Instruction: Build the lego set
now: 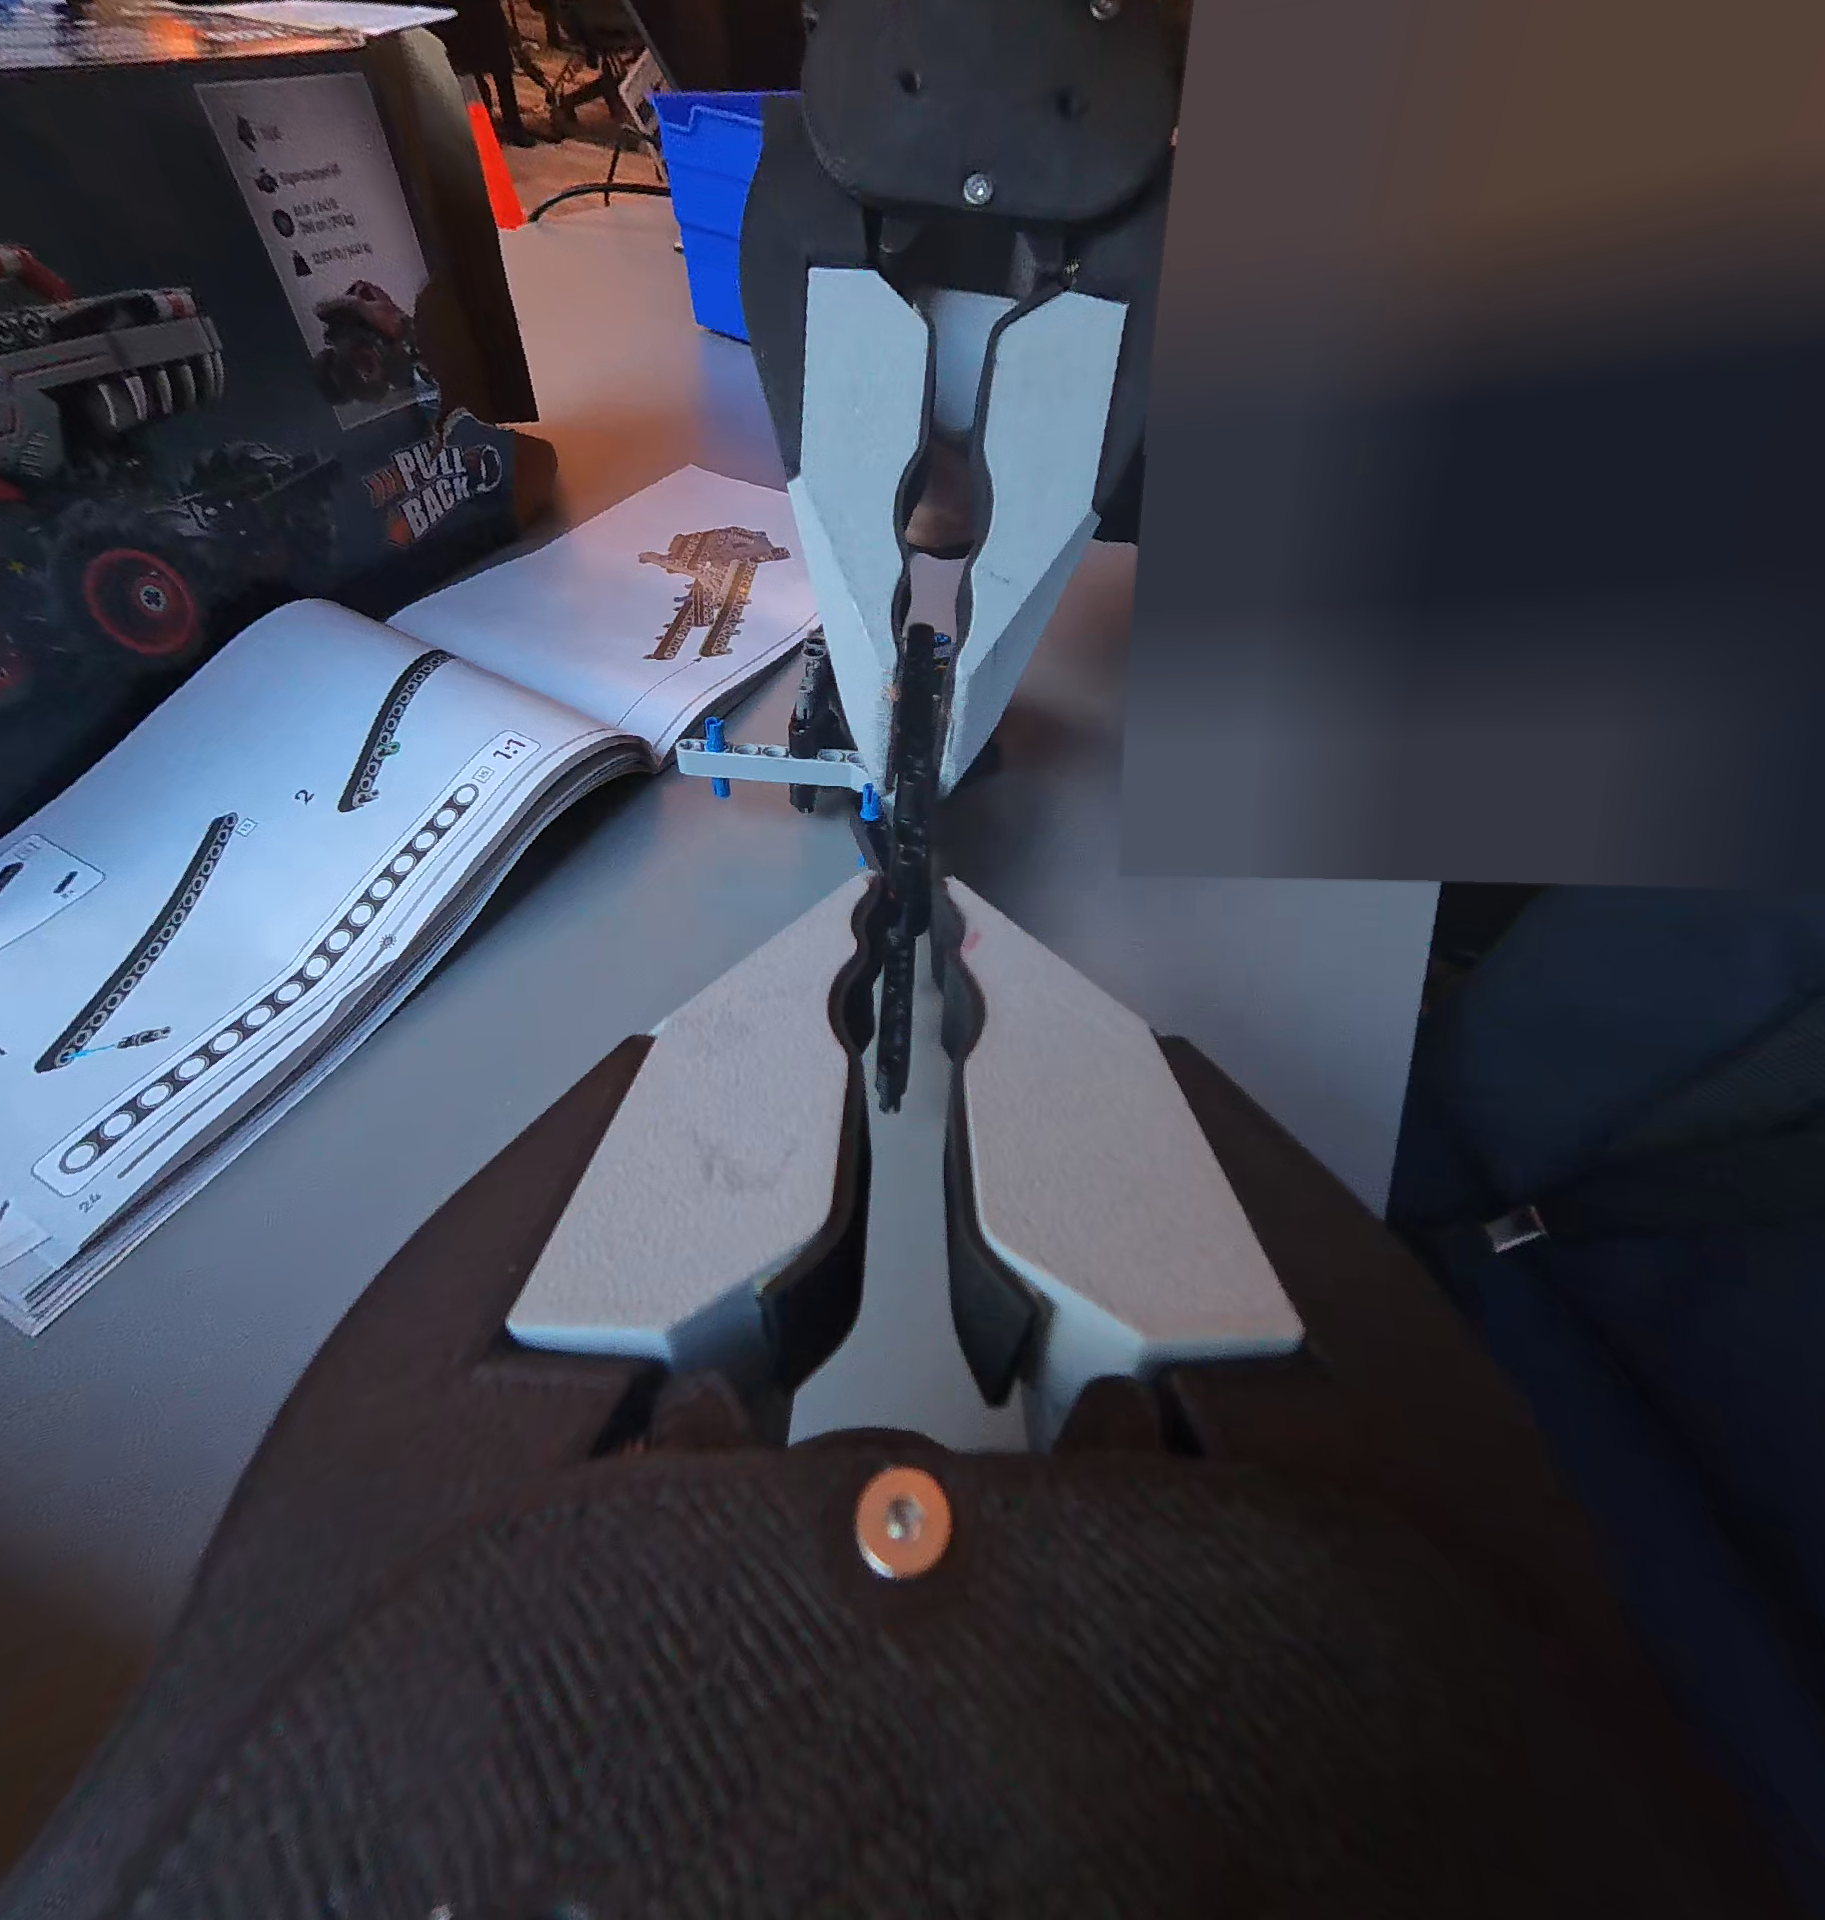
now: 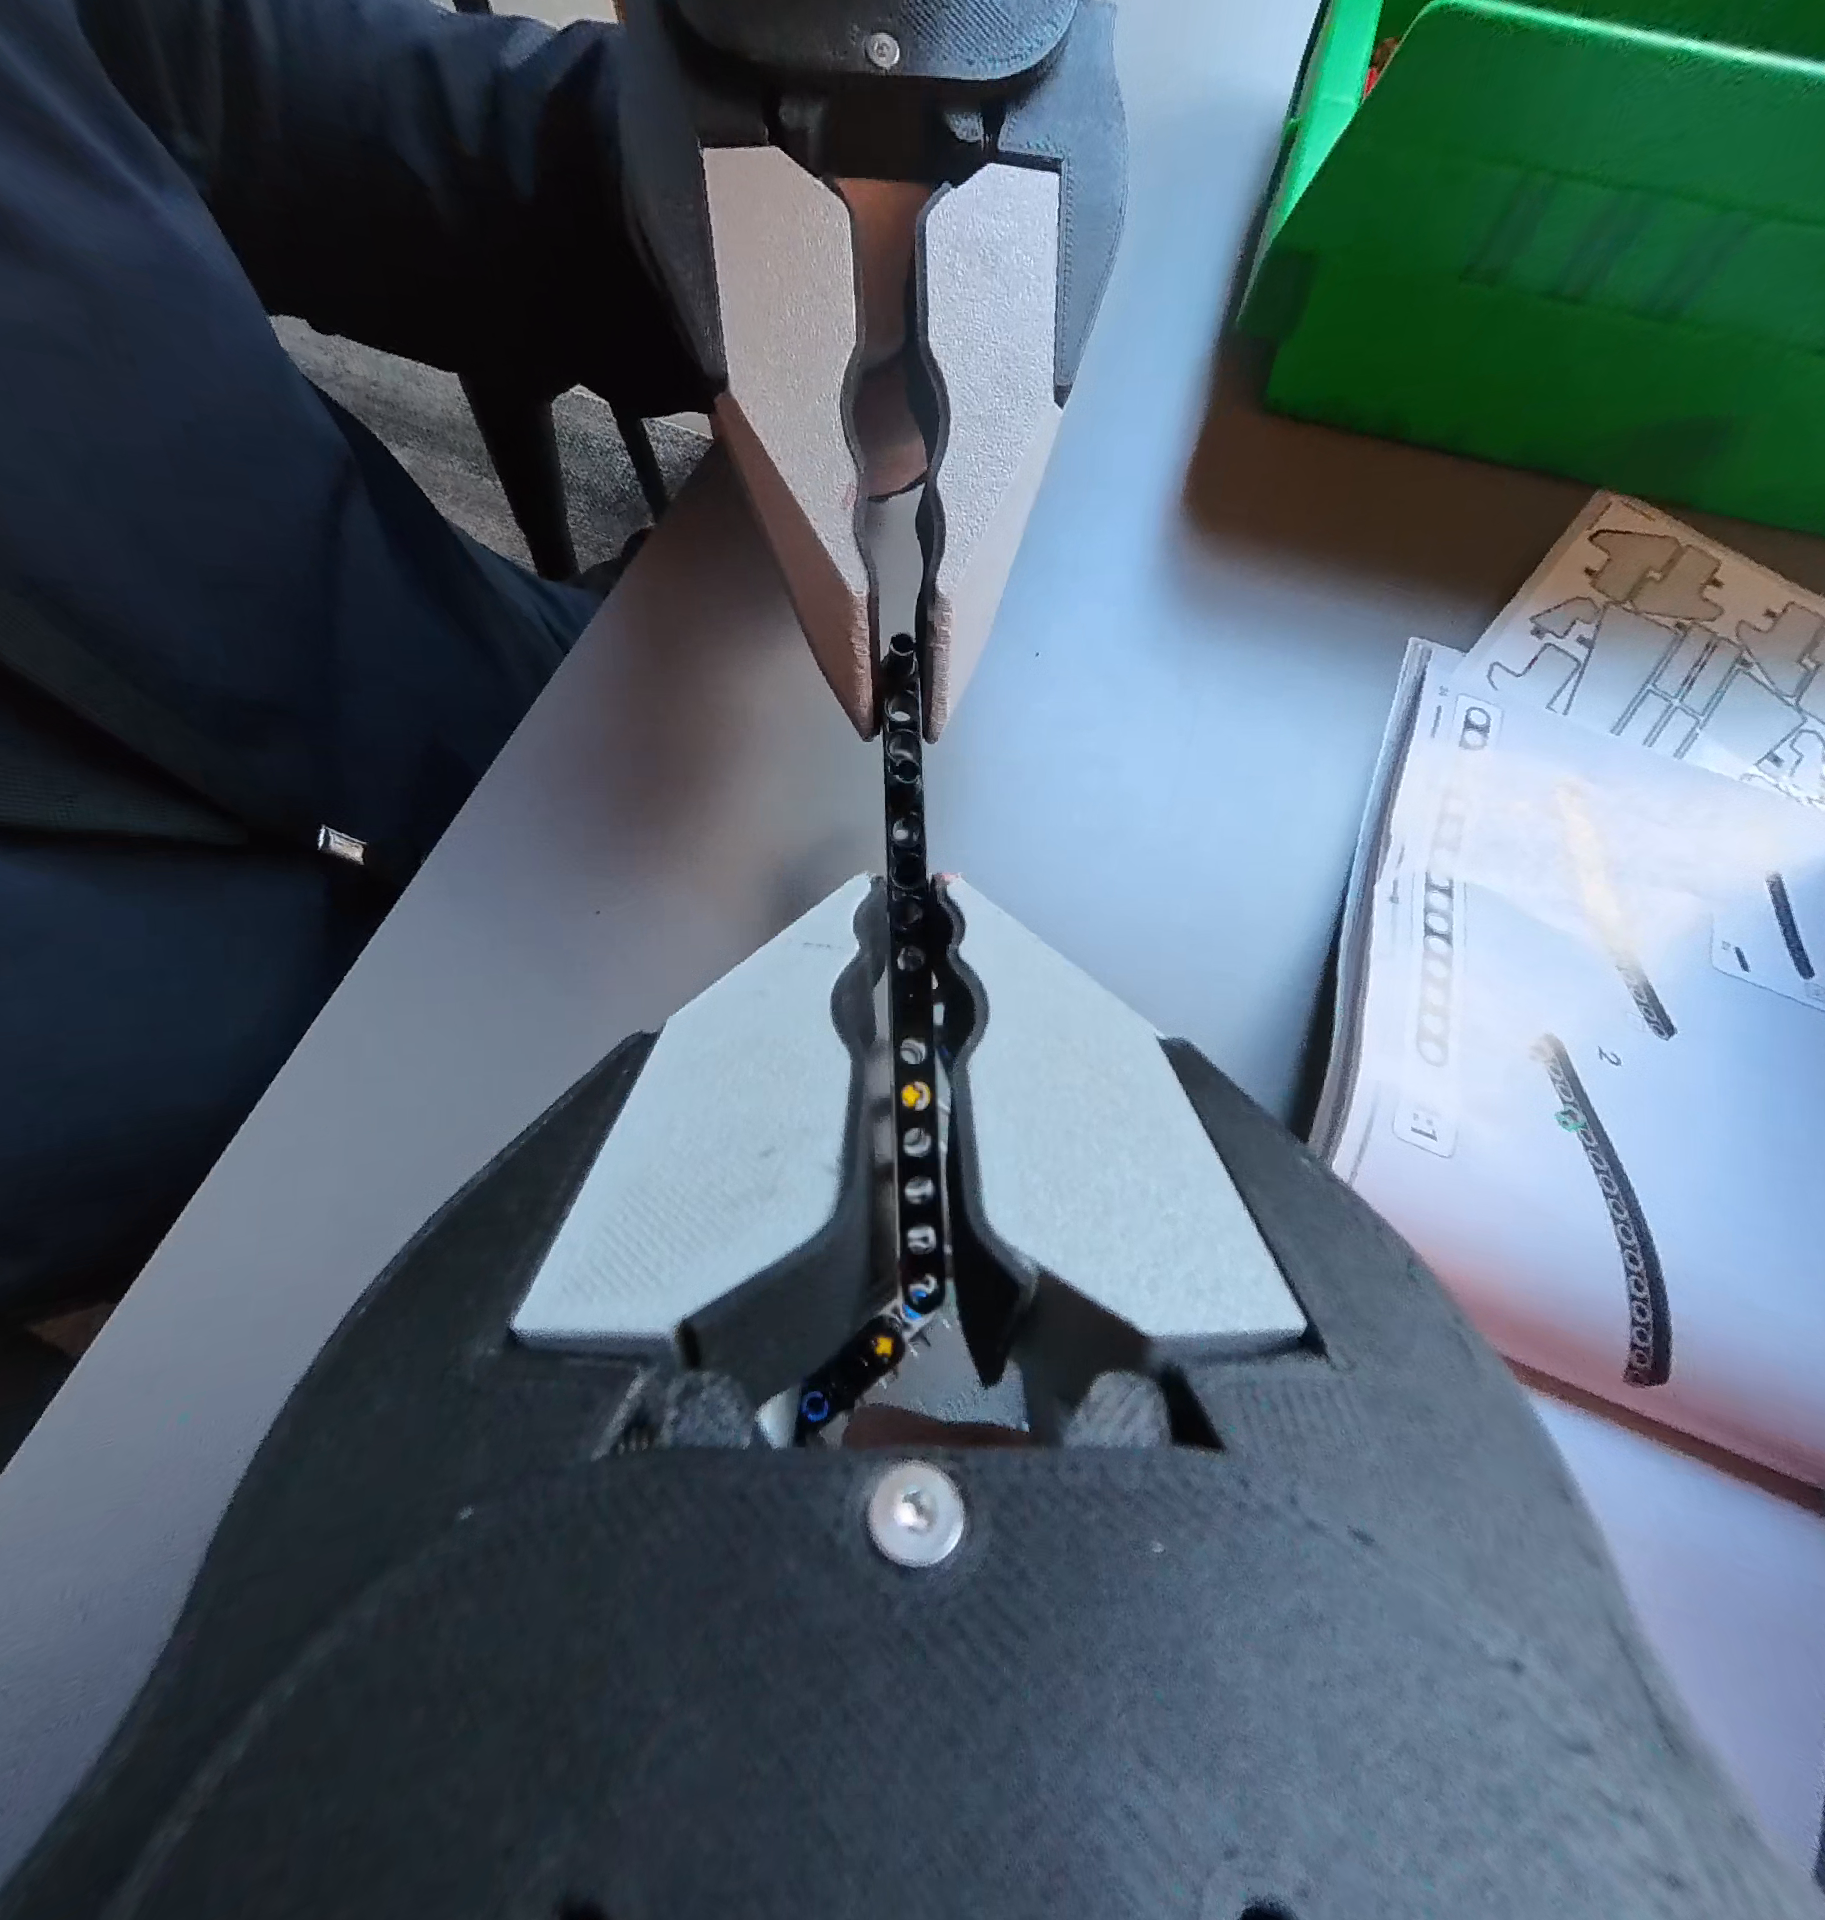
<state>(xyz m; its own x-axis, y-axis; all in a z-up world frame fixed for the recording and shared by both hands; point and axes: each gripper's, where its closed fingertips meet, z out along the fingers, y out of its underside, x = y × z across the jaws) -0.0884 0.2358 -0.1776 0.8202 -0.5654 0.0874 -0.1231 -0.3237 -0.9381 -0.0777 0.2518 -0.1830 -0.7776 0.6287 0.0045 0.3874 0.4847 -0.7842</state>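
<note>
A long black lego beam with holes is held in the air between the two grippers, which face each other tip to tip. My left gripper is shut on one end of it. My right gripper is shut on the beam farther along. Behind the right fingers the beam carries yellow and blue pins and joins a second black beam at an angle. In the left wrist view a light grey beam with blue pins sticks out sideways beside the right gripper. The left gripper also shows in the right wrist view.
An open instruction booklet lies on the grey table, also seen in the right wrist view. The lego box stands behind it. A blue bin and a green bin stand farther off. A person in dark clothing sits at the table edge. Less than 4 cm separates the two grippers' tips.
</note>
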